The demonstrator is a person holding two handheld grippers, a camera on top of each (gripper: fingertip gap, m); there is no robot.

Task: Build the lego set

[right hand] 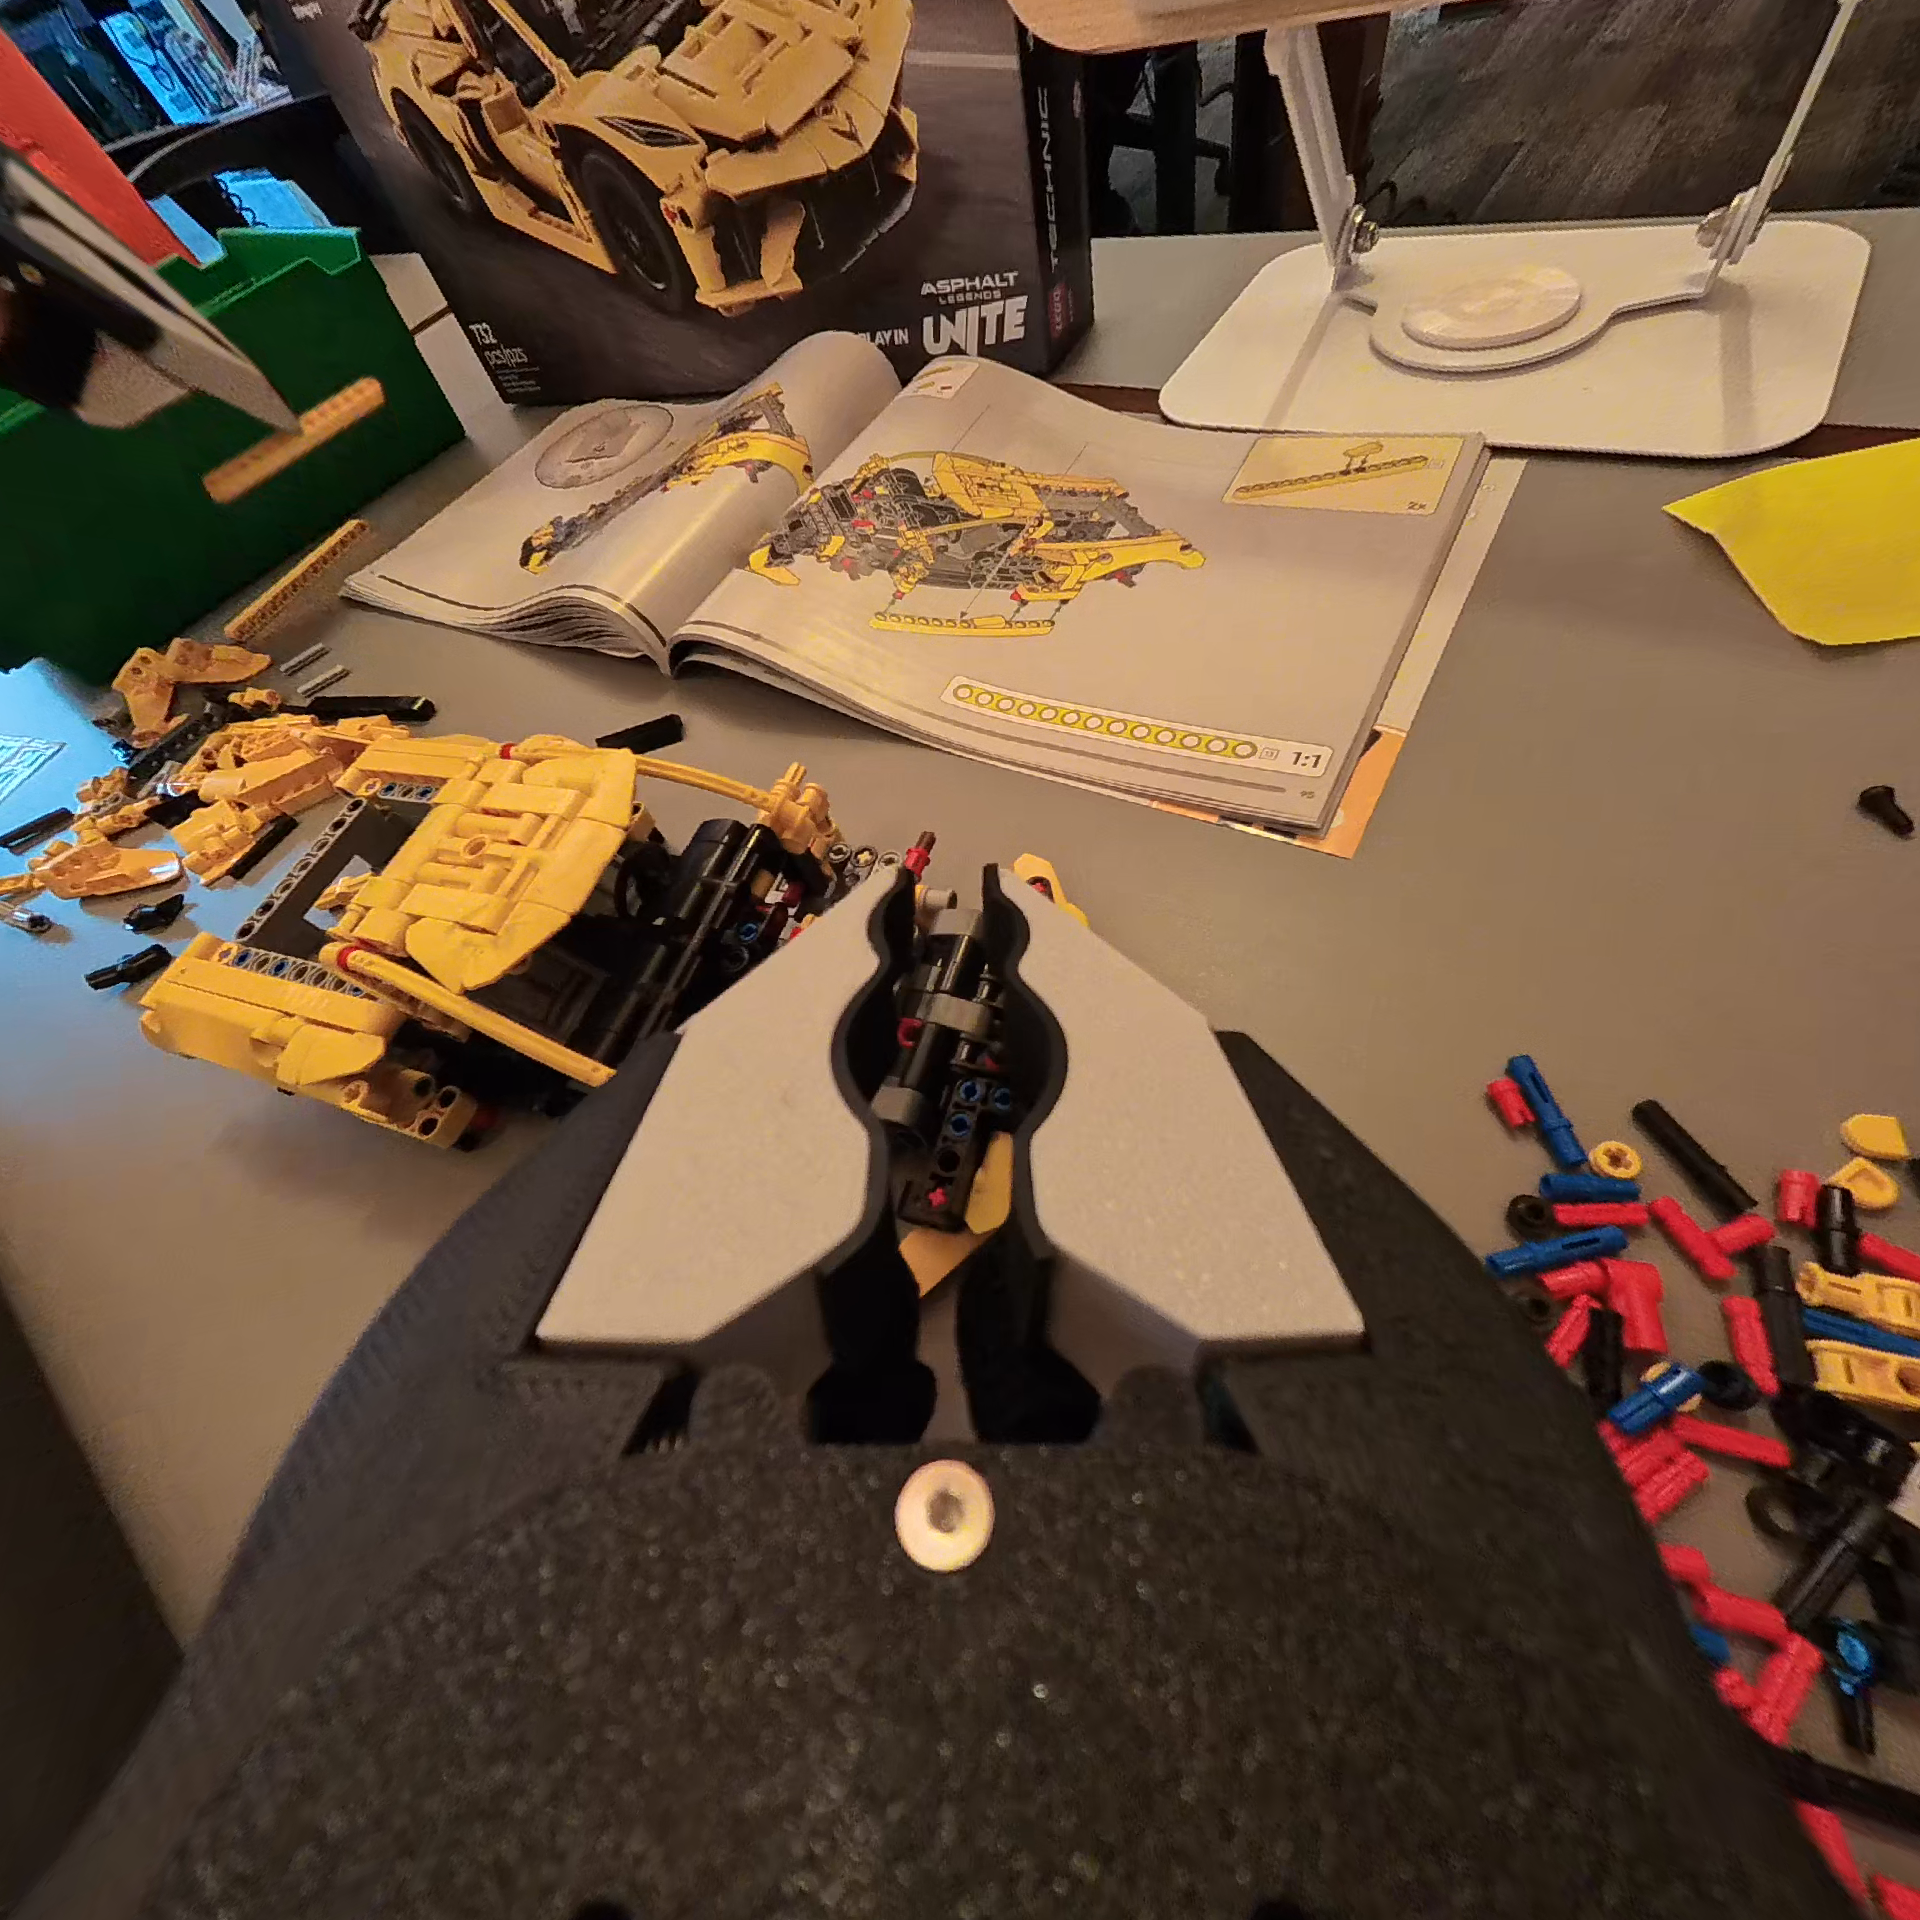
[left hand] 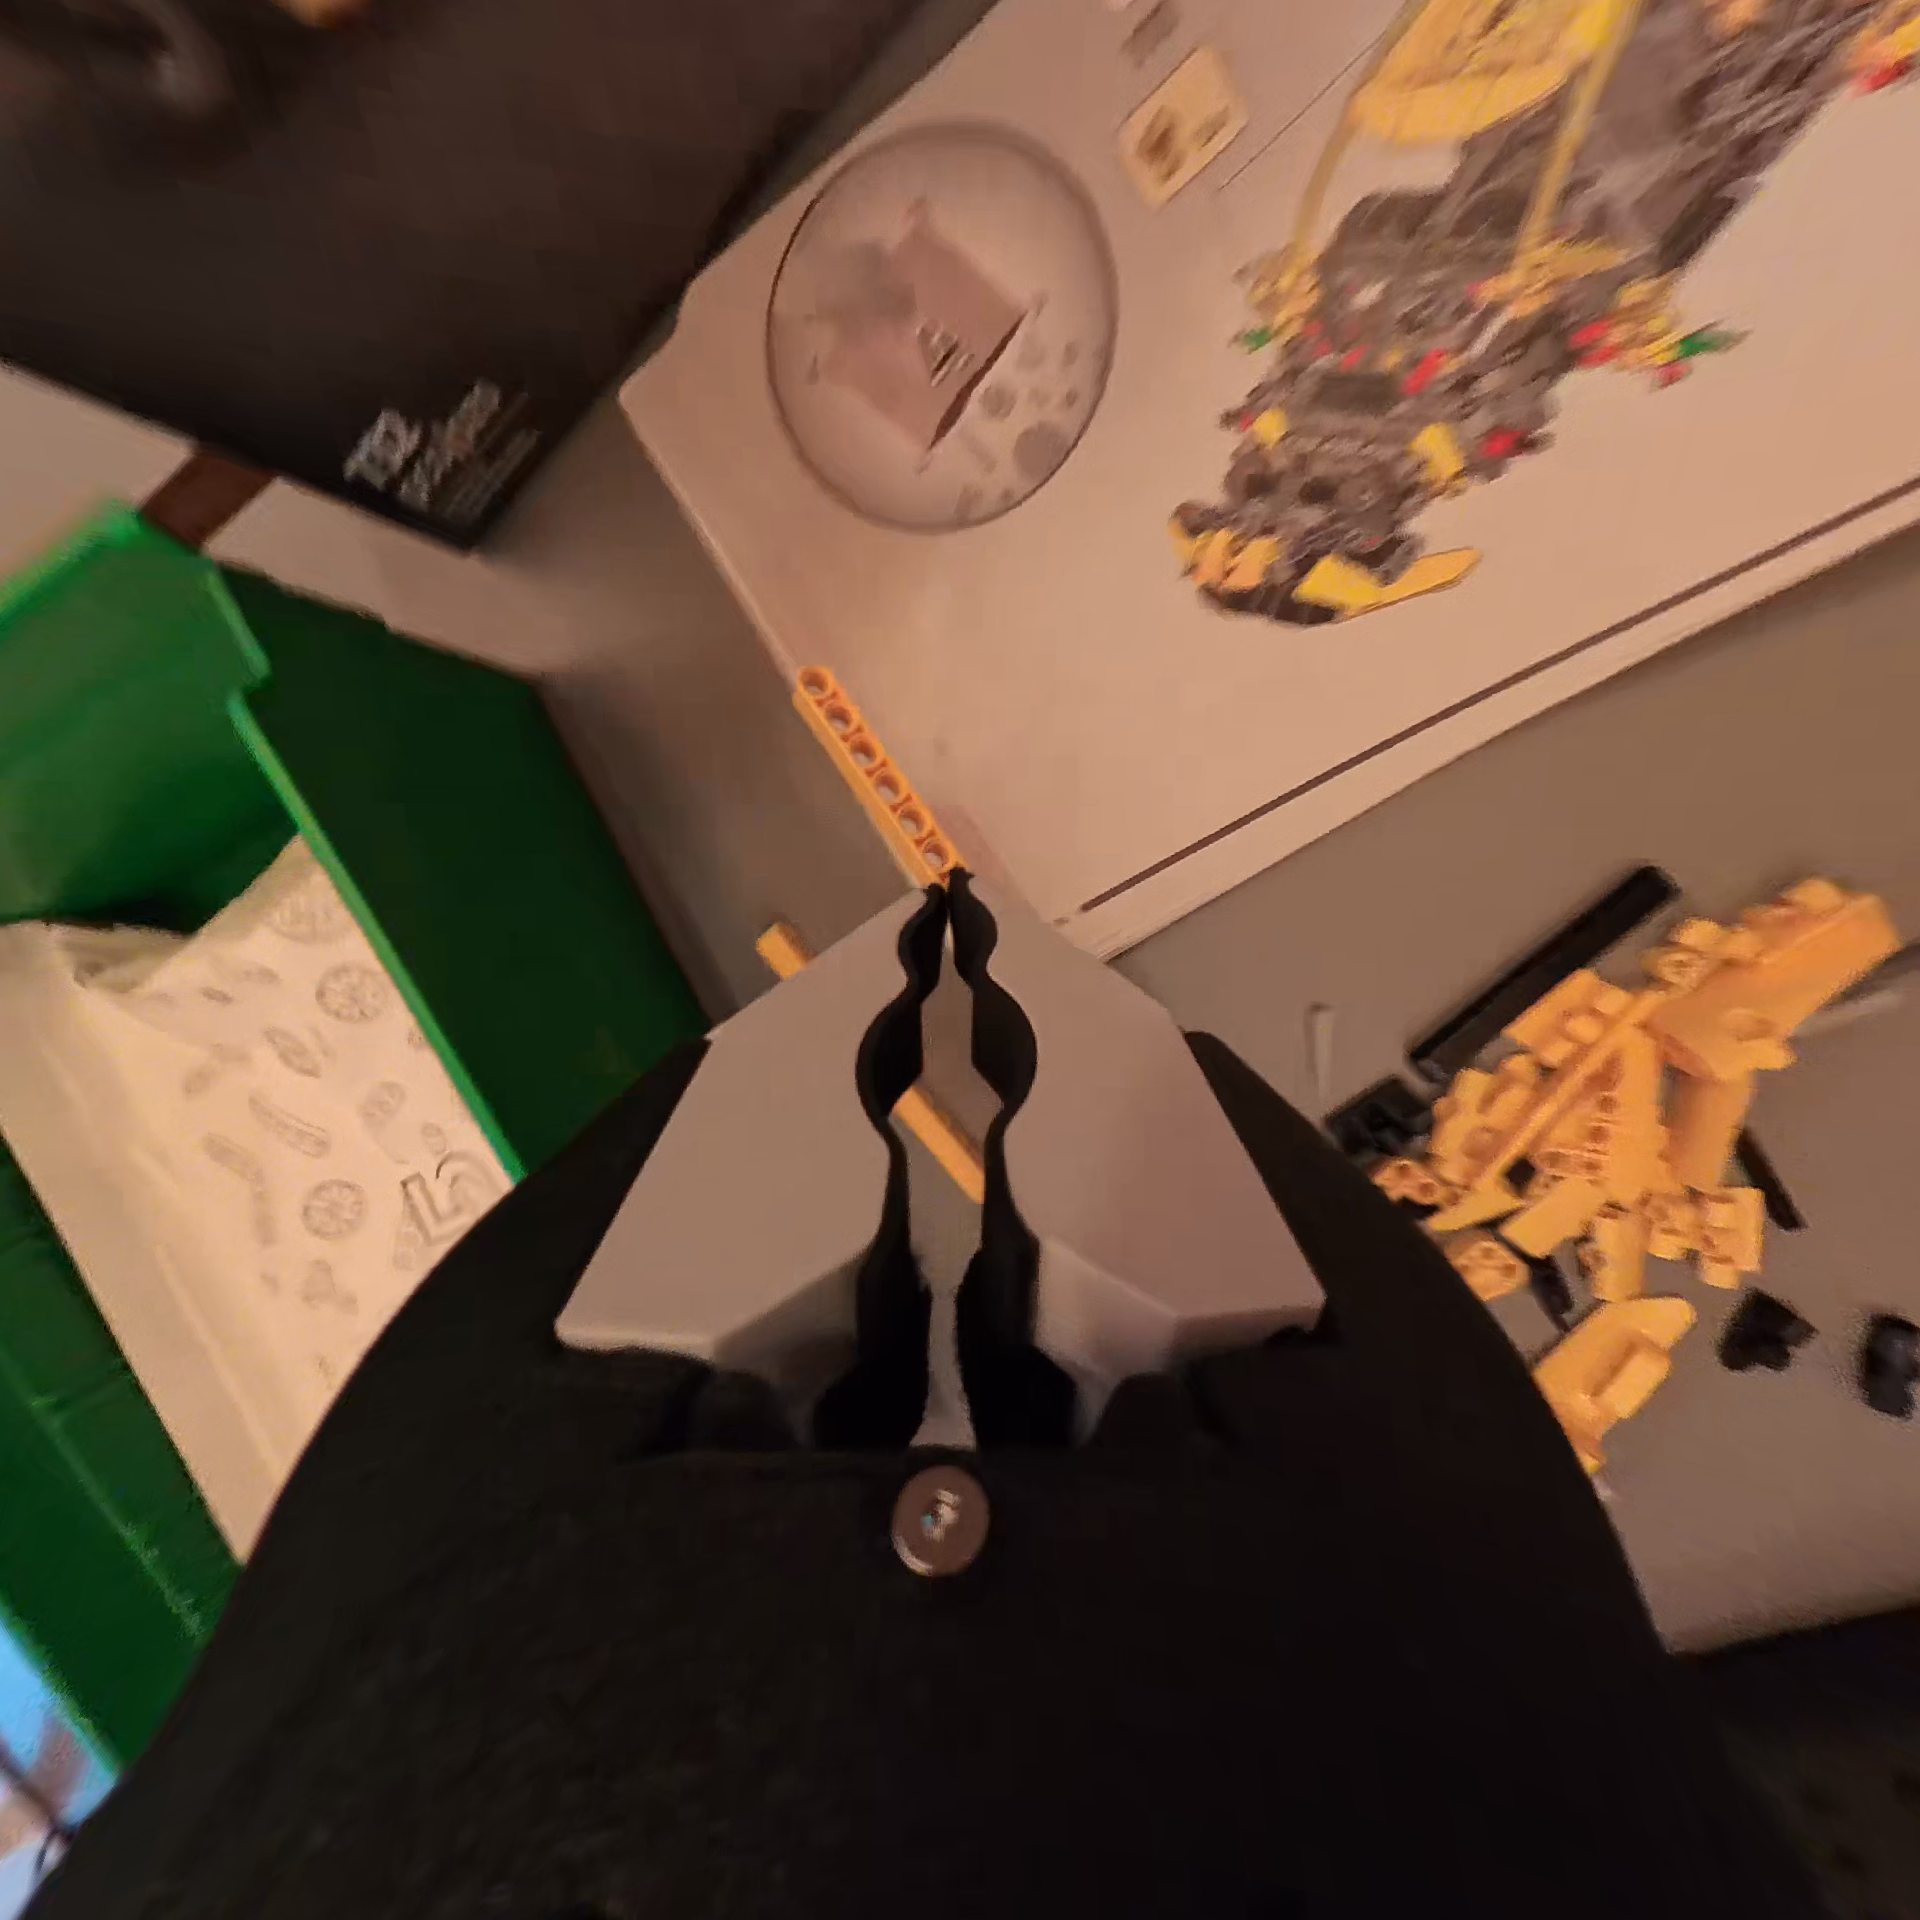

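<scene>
The left wrist view is taken from high above the table, aimed steeply down and rolled to one side, so that the instruction booklet is seen tilted across the upper right; motion blur is present. The right wrist view is taken from low and close over the table, faced forward and slightly down, with the booklet seen straight ahead, beyond the fingers. Both views are shared by the booklet, the green bin to its left, the dark set box behind it, and the loose yellow parts before it.
</scene>
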